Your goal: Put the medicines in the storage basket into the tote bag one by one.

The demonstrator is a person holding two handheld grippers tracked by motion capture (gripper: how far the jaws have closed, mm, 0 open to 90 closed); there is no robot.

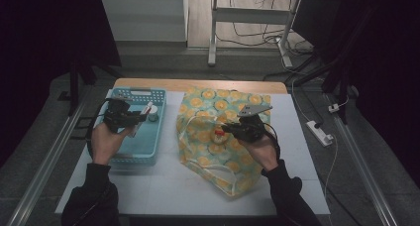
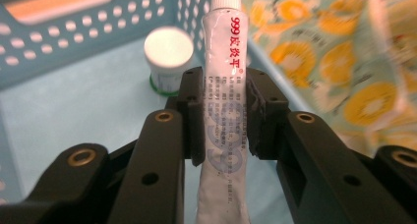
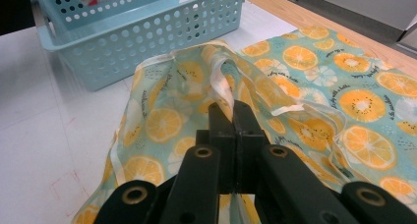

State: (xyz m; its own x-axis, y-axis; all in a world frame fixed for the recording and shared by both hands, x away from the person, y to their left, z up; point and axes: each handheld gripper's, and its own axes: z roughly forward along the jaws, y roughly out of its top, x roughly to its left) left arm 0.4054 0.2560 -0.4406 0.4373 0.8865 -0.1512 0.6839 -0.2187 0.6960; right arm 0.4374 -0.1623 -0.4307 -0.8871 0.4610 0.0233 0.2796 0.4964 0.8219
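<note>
Ointment tube (image 2: pixel 223 86) clamped in left gripper (image 2: pixel 223 113) over blue basket (image 1: pixel 148 137) | right gripper (image 3: pixel 232 113) pinches orange-print bag (image 3: pixel 314 86) rim on white table (image 1: pixel 163 181)

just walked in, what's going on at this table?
A person works with a gripper in each hand. The left gripper is clamped on a white ointment tube, held above the blue basket, where a small white-capped jar sits. The right gripper is shut on the rim of the orange-print fabric bag, holding its edge up. My guess is the tube goes into the bag next.
</note>
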